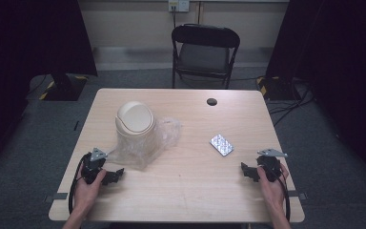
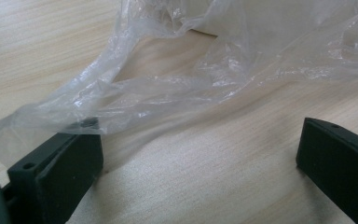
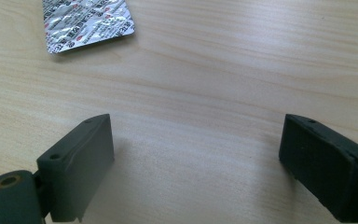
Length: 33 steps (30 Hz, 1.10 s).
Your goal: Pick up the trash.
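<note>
My left gripper (image 1: 108,175) has its jaws spread wide and empty, one tip just under the edge of a crinkled clear plastic bag (image 2: 223,60). My right gripper (image 1: 249,171) is spread apart too, holding nothing, over bare pale wood-grain tabletop (image 3: 205,88), with a silvery foil blister pack (image 3: 87,22) lying flat ahead. The bag wraps a beige domed bin (image 1: 134,121). Beyond the tabletop: grey carpet, a black folding chair (image 1: 205,50), dark curtains

Matt wood table (image 1: 190,186); glossy clear plastic bag (image 2: 205,70); foil blister pack (image 3: 87,22).
</note>
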Each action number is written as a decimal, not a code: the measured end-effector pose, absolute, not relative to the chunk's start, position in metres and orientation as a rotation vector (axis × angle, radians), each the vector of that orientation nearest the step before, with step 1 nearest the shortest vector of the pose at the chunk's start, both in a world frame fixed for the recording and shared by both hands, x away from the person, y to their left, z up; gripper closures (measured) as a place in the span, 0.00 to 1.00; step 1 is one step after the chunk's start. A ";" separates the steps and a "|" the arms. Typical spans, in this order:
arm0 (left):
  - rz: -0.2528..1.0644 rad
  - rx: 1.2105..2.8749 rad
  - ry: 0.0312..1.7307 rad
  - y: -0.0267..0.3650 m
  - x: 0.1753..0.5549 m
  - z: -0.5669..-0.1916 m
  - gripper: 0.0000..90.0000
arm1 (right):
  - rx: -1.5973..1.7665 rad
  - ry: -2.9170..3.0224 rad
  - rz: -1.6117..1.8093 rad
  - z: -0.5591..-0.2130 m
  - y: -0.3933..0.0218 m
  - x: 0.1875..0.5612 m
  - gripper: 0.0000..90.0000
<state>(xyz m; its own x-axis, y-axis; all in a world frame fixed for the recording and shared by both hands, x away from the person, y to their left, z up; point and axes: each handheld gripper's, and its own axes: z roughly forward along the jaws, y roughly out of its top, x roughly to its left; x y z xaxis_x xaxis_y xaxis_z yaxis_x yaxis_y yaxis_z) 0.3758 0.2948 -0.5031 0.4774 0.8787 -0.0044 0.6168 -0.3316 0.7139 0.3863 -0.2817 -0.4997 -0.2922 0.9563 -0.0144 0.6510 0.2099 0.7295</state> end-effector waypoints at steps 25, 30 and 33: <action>0.511 2.065 1.230 0.299 0.374 -0.503 0.00 | 1.335 2.141 1.022 -0.472 -0.239 0.384 0.18; 0.513 2.073 1.222 0.301 0.371 -0.503 0.00 | 1.231 2.200 1.091 -0.463 -0.212 0.390 0.18; 0.515 2.074 1.221 0.301 0.371 -0.503 0.00 | 1.214 2.220 1.094 -0.460 -0.204 0.394 0.19</action>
<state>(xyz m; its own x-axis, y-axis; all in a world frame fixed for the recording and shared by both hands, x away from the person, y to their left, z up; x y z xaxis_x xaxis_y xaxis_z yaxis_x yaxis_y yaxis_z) 0.3711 0.3012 -0.5029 0.4846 0.8747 0.0010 0.6117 -0.3397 0.7144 0.3938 -0.2038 -0.4603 -0.5534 0.8322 0.0343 0.5341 0.3229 0.7813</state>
